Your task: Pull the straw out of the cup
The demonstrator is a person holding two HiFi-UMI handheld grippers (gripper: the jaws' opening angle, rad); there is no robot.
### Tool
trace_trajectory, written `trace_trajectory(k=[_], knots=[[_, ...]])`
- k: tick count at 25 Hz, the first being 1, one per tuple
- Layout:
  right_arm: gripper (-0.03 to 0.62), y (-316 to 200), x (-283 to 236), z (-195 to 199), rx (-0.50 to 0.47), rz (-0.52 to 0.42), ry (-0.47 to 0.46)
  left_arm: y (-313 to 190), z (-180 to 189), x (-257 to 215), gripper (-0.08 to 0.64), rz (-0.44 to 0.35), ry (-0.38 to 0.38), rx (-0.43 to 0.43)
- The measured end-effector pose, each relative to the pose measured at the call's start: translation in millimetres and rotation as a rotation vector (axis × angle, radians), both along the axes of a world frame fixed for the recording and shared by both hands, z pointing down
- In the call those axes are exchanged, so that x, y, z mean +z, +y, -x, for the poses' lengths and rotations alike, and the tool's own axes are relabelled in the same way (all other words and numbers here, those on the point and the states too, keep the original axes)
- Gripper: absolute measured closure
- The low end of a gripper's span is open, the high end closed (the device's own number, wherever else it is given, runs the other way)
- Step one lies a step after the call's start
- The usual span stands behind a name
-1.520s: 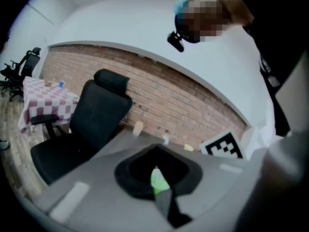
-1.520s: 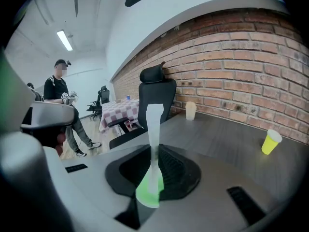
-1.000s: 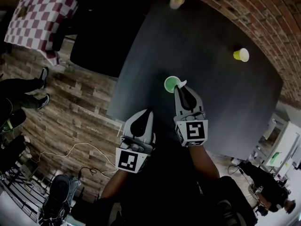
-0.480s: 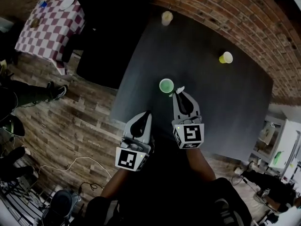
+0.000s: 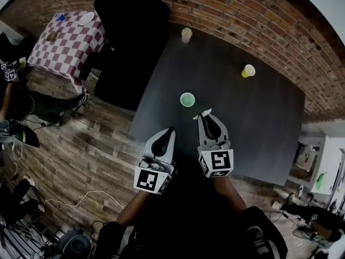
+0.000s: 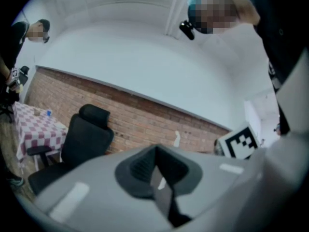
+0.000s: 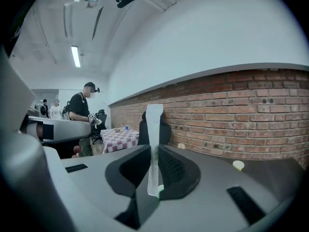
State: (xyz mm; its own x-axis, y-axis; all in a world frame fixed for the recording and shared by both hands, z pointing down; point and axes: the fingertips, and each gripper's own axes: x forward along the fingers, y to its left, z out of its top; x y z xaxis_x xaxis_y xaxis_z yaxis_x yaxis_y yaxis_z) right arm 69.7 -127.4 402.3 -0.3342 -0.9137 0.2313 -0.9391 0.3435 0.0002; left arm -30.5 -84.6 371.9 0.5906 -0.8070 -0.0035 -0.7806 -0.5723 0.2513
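Note:
The green cup (image 5: 187,99) stands upright on the black table (image 5: 253,117), with nothing sticking out of it. My right gripper (image 5: 204,115) is just behind the cup on the near side, apart from it, and shut on a white straw (image 5: 205,113). In the right gripper view the straw (image 7: 154,139) stands upright between the jaws of the right gripper (image 7: 153,153), its top above the pads. A sliver of the green cup (image 7: 160,189) shows below it. My left gripper (image 5: 168,130) hovers at the table's near left edge, shut and holding nothing; in its own view the left gripper (image 6: 155,151) has its jaws together.
A cream cup (image 5: 186,34) stands at the table's far edge and a yellow cup (image 5: 248,70) at the far right. A black office chair (image 5: 126,42) sits left of the table, beside a checkered table (image 5: 67,42). A brick wall (image 5: 259,20) runs behind. People stand at the left.
The right gripper has drawn back from the green cup with the straw, which was at the cup's rim and is now clear of it. The left gripper has stayed put.

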Motion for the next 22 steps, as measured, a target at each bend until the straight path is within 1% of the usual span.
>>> trace_trajectory(k=[6, 13, 18, 22], knots=[[0.546, 37, -24, 4, -0.008, -0.023, -0.037, 26, 2, -15, 0.555, -0.024, -0.011, 0.021], [0.546, 73, -41, 8, -0.021, -0.052, -0.060, 48, 9, -17, 0.555, -0.031, -0.026, 0.023], [0.546, 87, -44, 13, -0.025, -0.062, -0.061, 56, 7, -19, 0.555, -0.044, -0.030, 0.044], [0.546, 94, -45, 23, -0.040, -0.058, -0.064, 62, 13, -18, 0.555, -0.042, -0.026, 0.042]])
